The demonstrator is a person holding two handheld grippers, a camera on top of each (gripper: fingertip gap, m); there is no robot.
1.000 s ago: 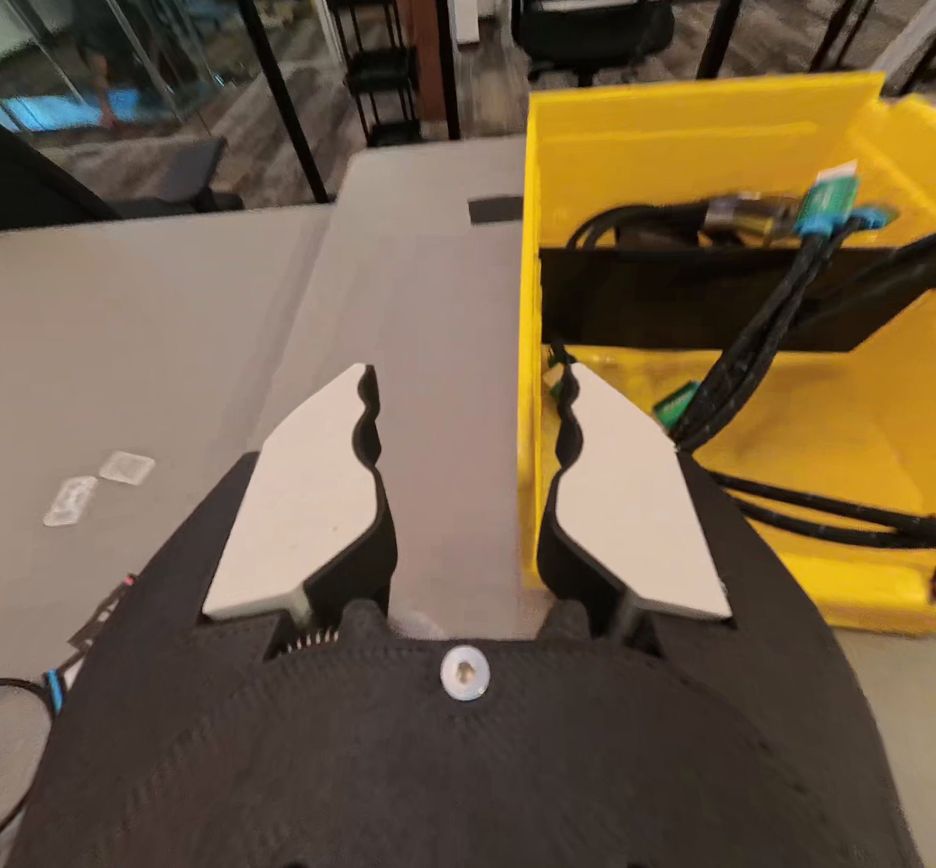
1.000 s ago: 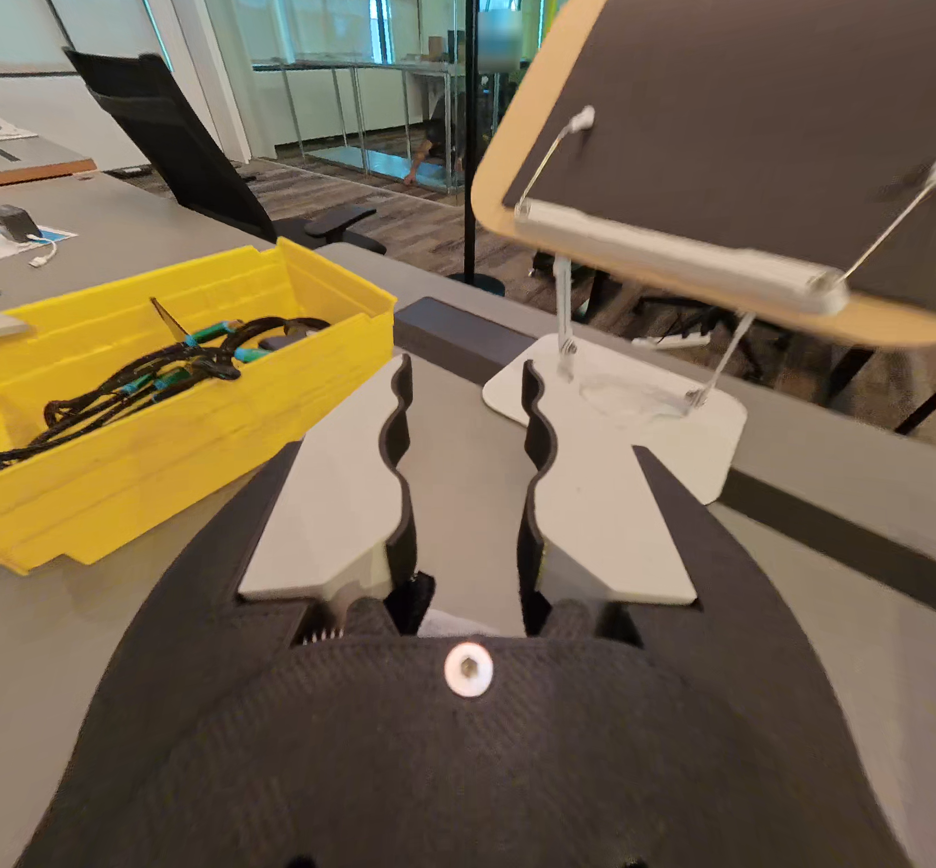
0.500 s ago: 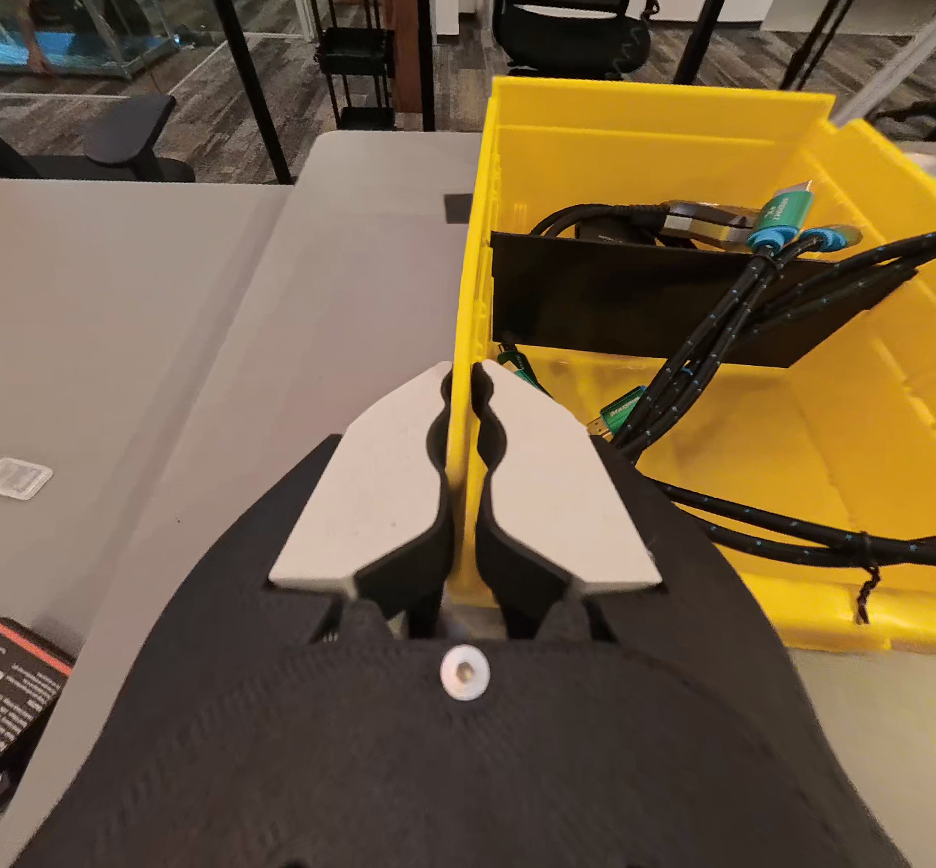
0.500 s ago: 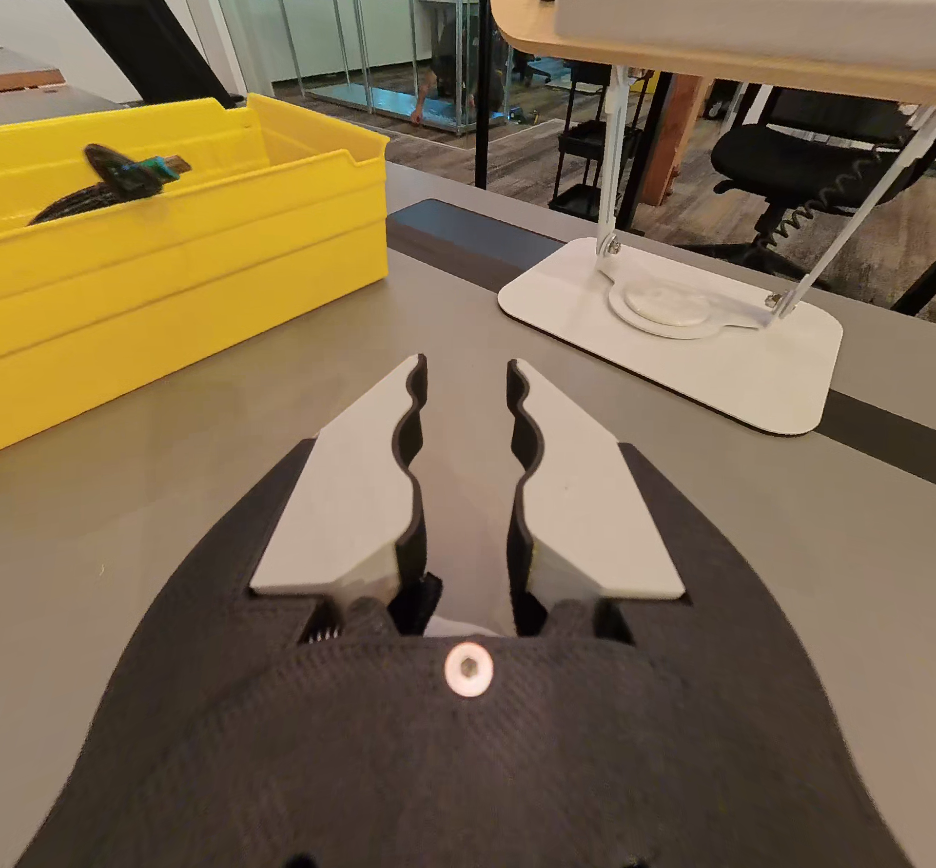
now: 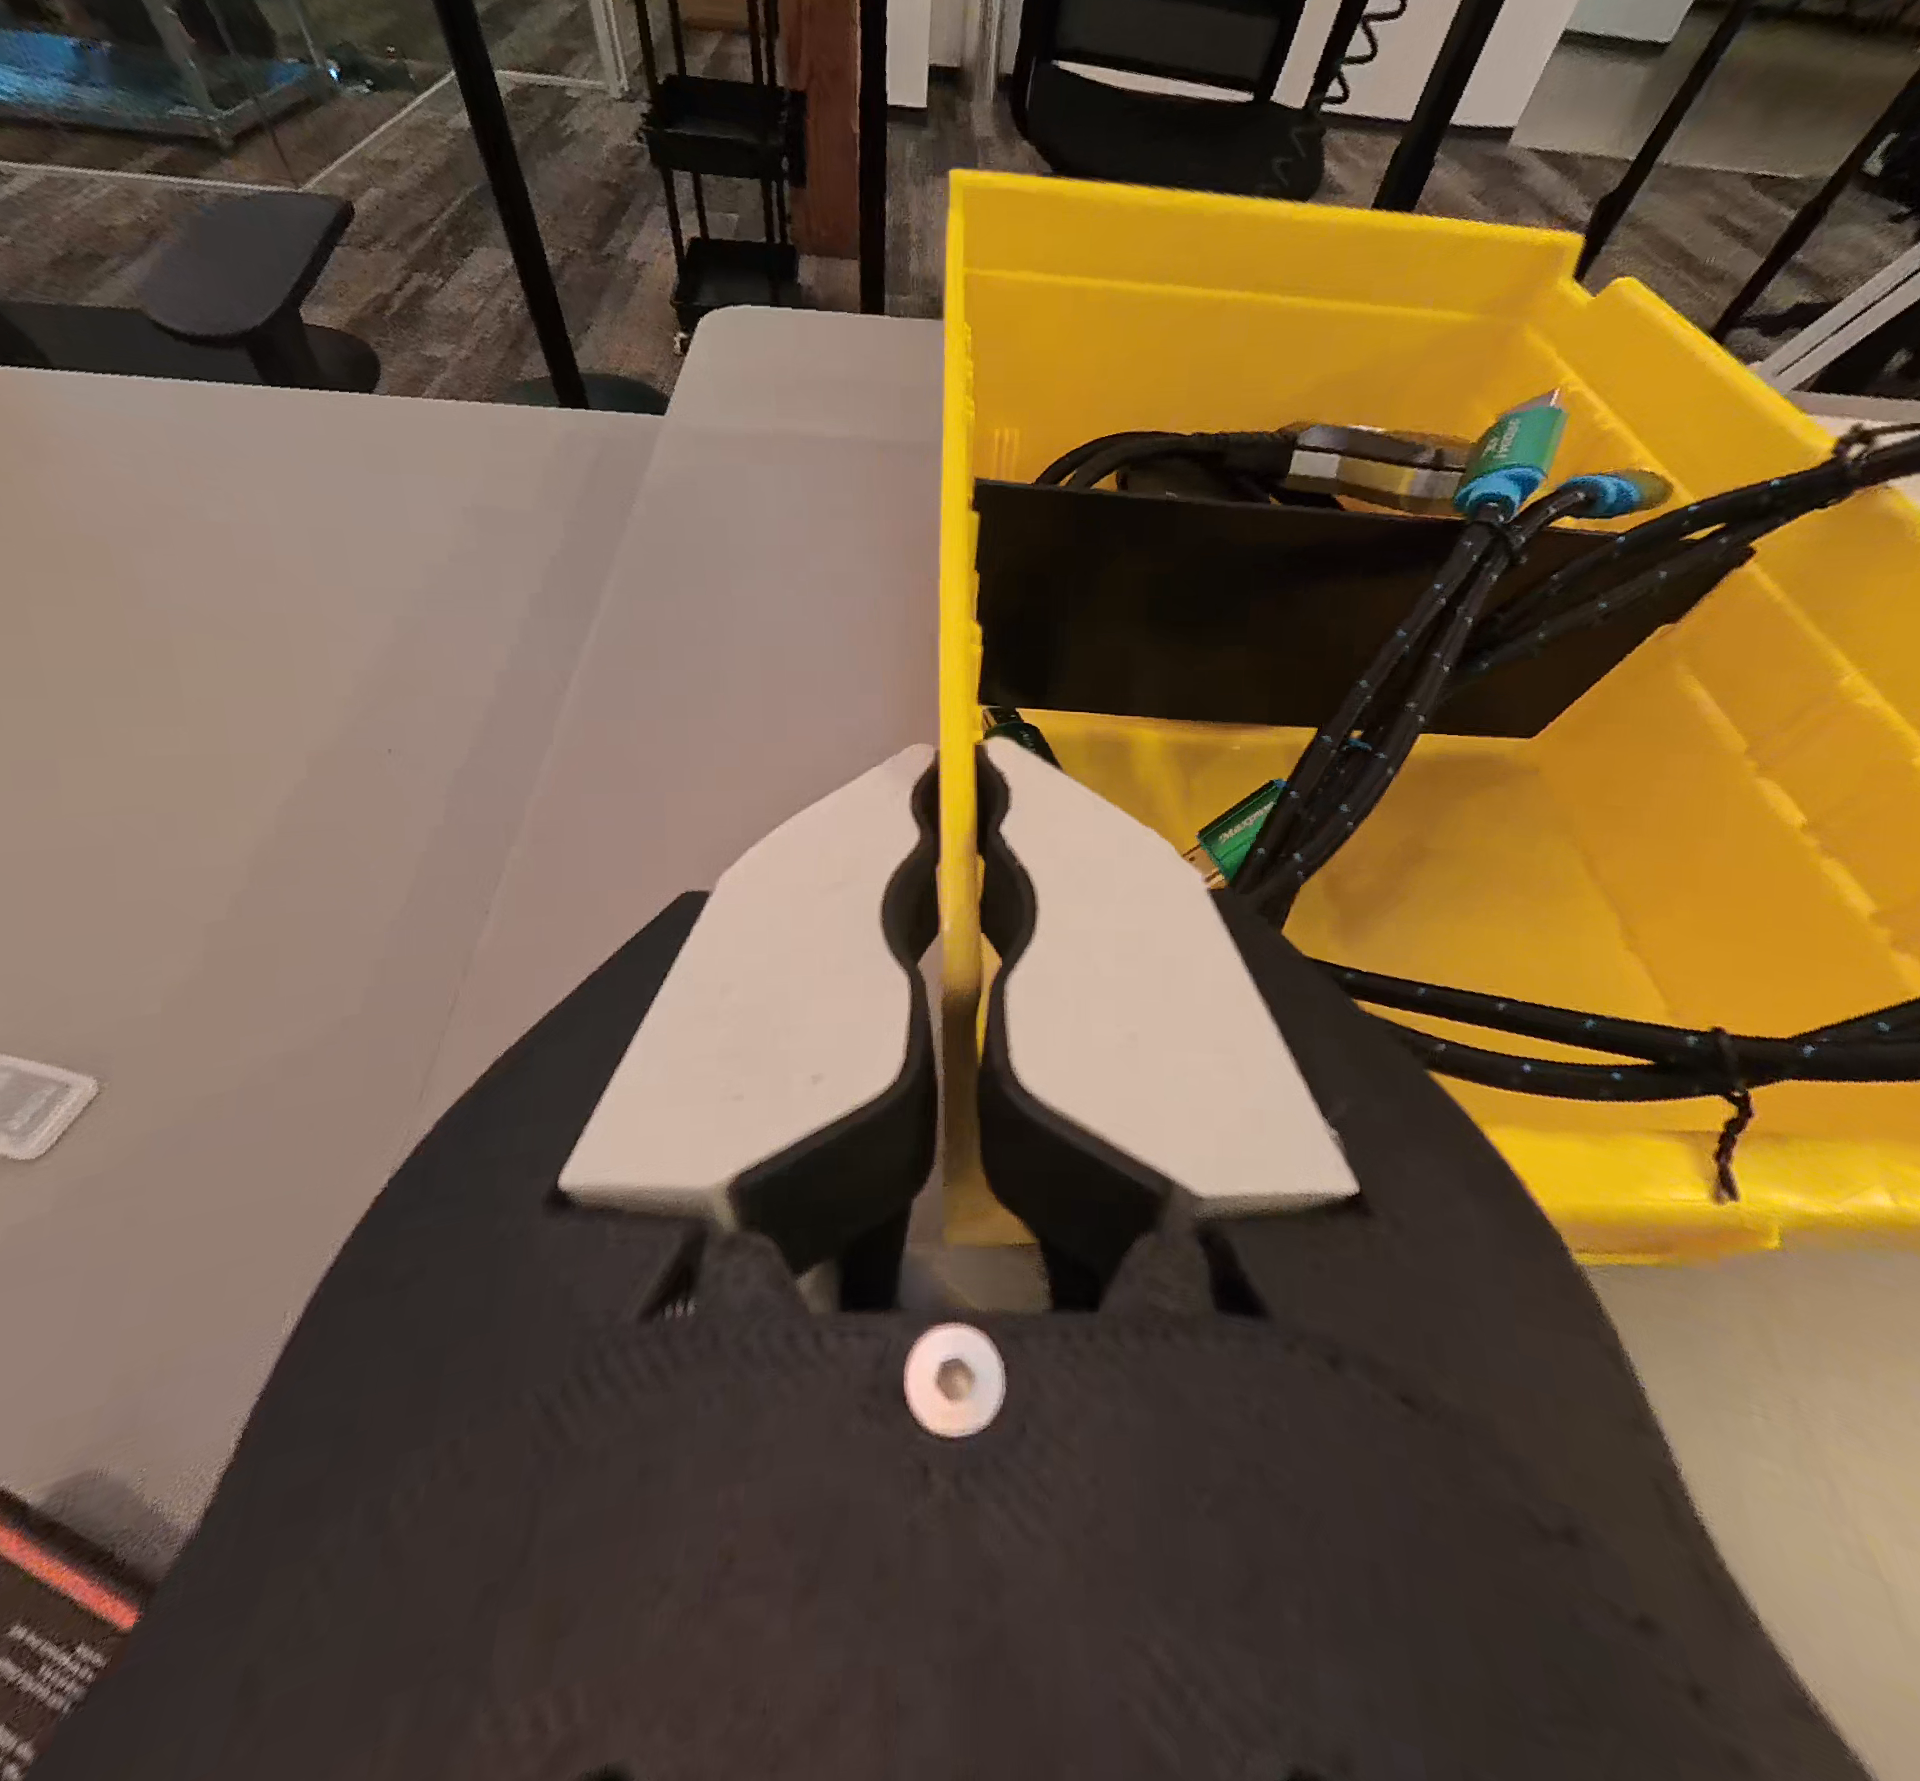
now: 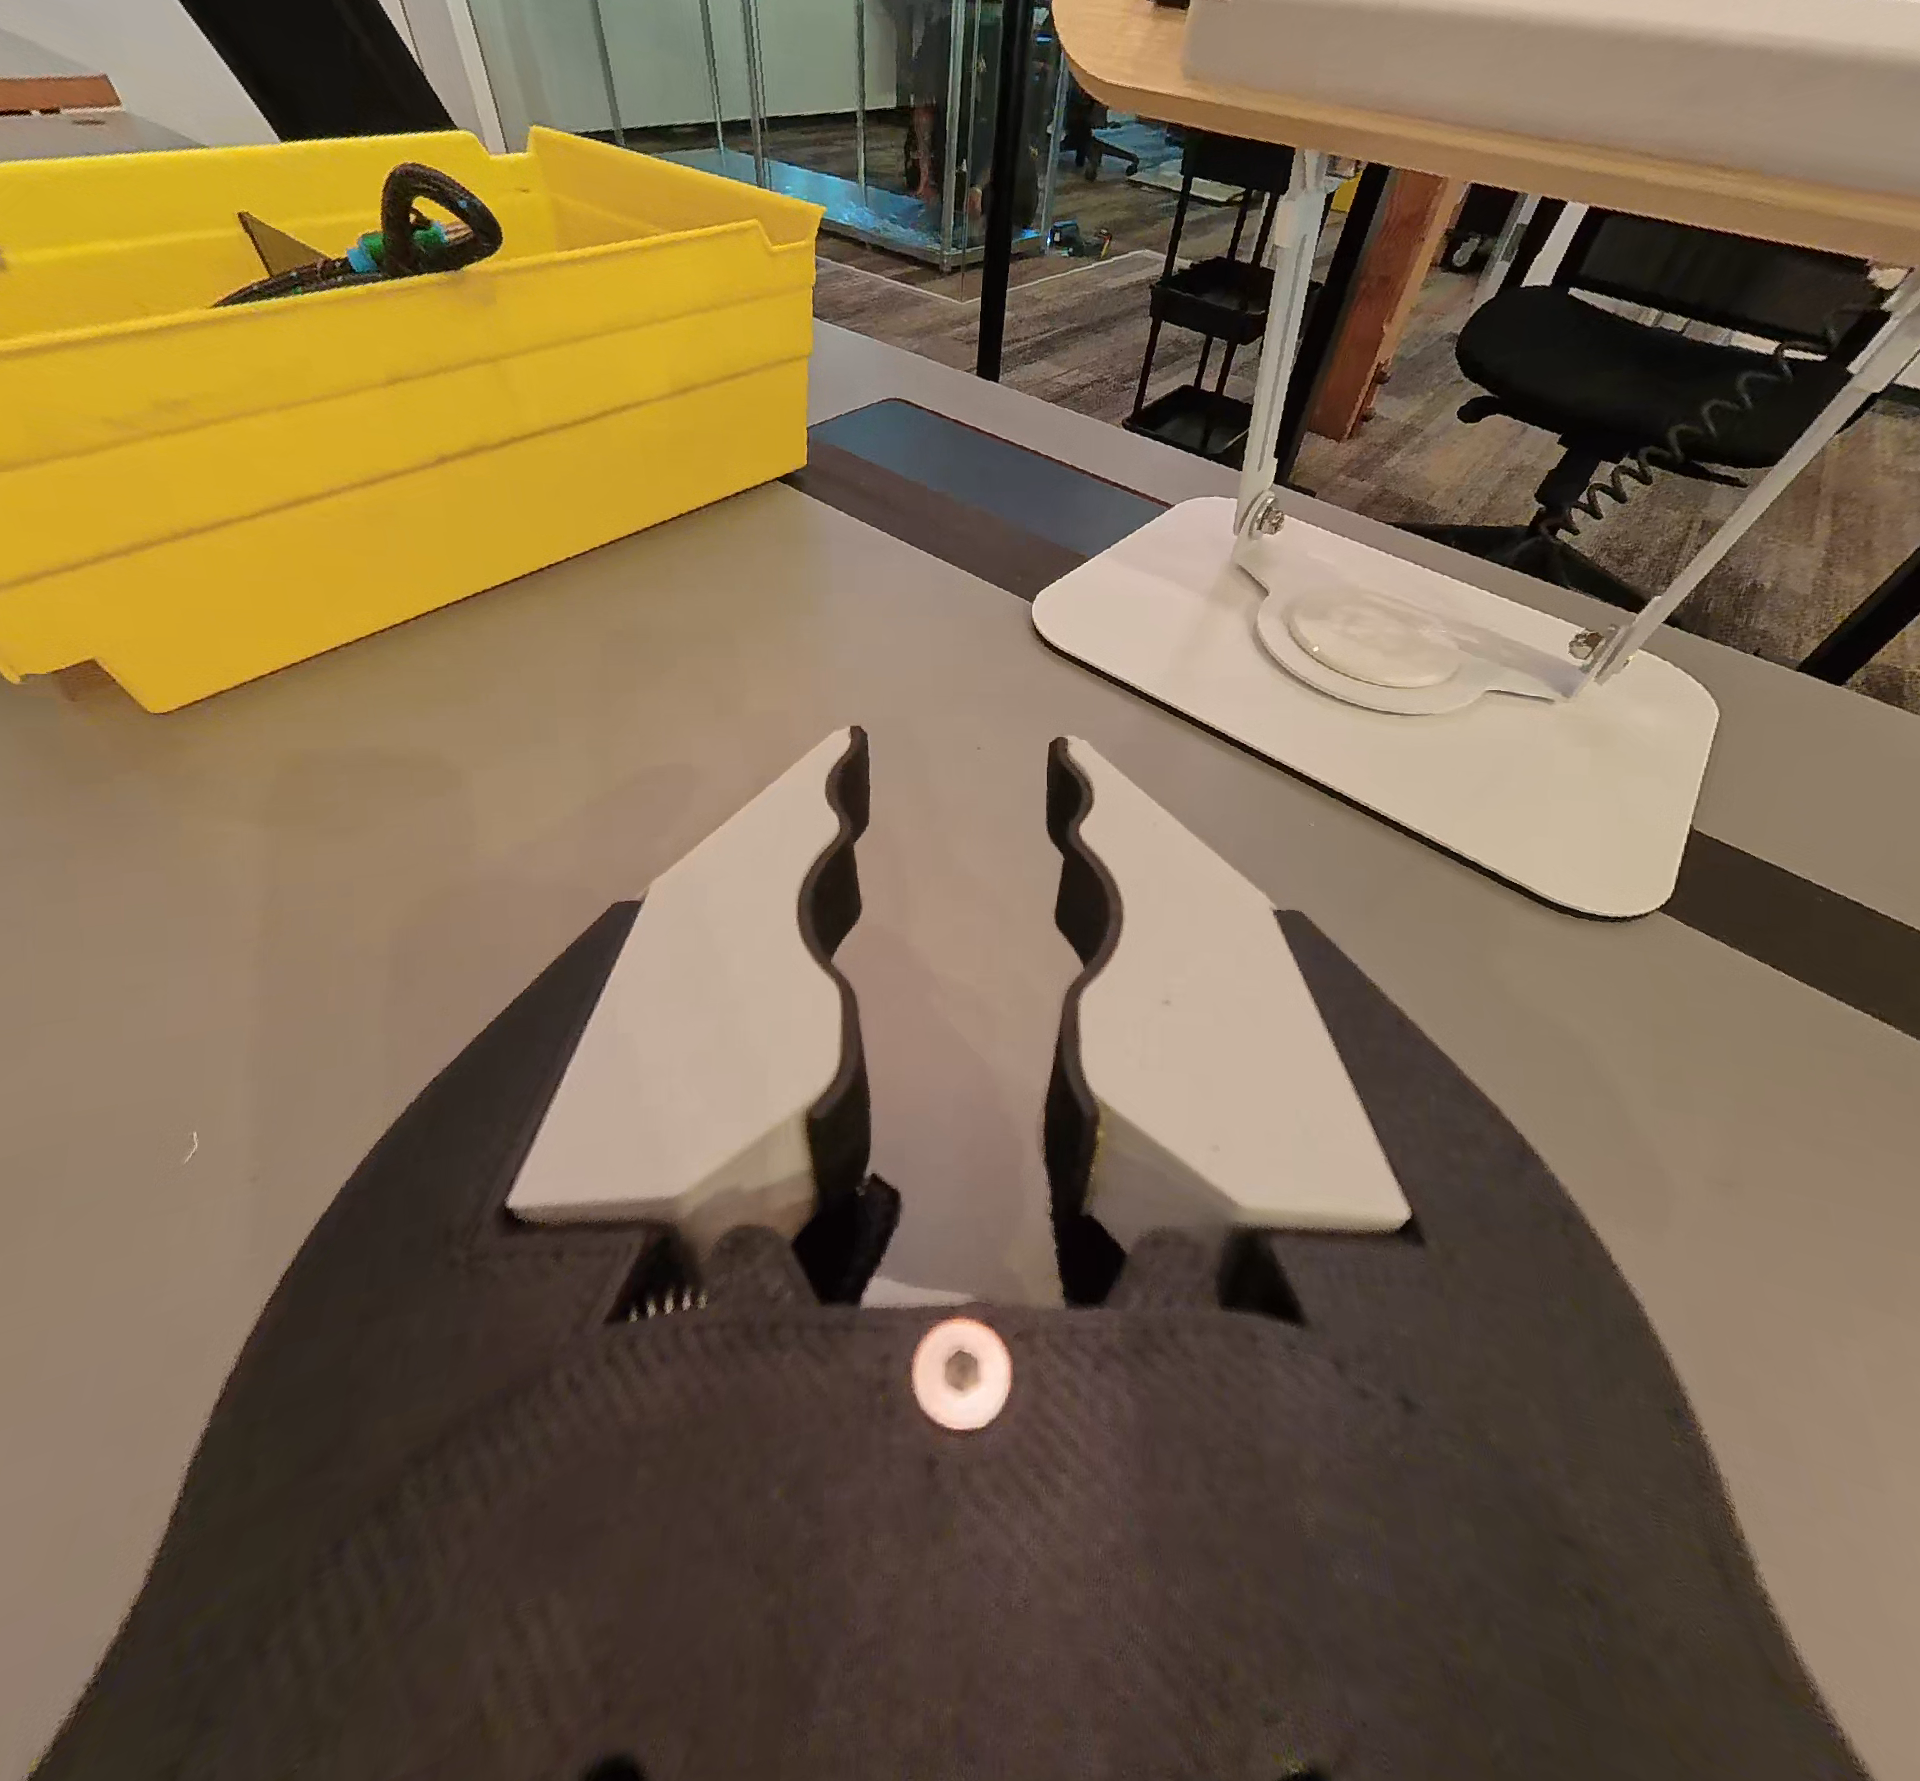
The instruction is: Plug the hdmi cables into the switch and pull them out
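Tiny illegible print on green plug (image 5: 1238, 832)

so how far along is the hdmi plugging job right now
Nothing looks plugged yet: the HDMI cables lie loose in the yellow bin, several connector ends free, beside a grey box that may be the switch. In hand: the left gripper is shut on the bin's side wall, perhaps steadying or moving it. The right gripper is open and empty over the table. All plugging and unplugging is left.
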